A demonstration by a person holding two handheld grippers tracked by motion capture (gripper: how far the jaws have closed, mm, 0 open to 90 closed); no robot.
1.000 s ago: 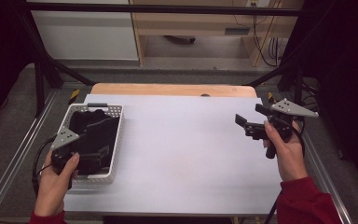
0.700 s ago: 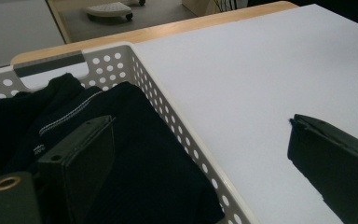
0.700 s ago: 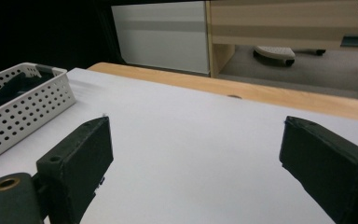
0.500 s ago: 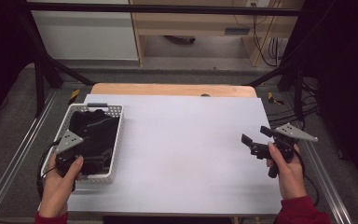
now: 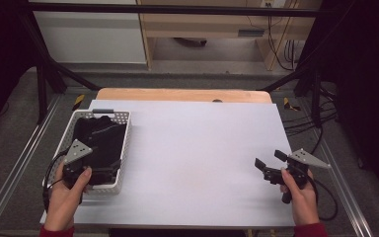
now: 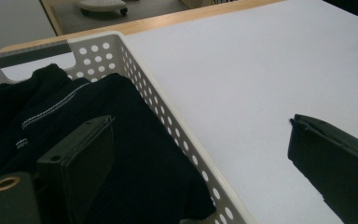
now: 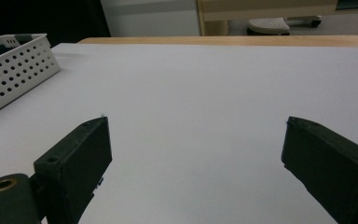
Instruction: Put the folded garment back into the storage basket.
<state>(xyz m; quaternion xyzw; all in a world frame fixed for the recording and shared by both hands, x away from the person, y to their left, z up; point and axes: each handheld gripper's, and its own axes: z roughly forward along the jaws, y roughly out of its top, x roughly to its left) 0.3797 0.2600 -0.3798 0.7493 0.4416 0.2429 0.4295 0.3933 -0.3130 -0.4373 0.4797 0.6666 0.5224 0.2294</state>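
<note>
The white perforated plastic basket (image 5: 122, 148) sits at the worktop's (image 5: 192, 148) left edge and holds folded black cloth (image 5: 101, 143). Your left gripper (image 6: 200, 158) hangs over the basket's near right wall, jaws wide apart, one above the cloth. Your right gripper (image 5: 267, 169) hovers near the right front corner, jaws spread, empty. Between them the white worktop lies open.
</note>
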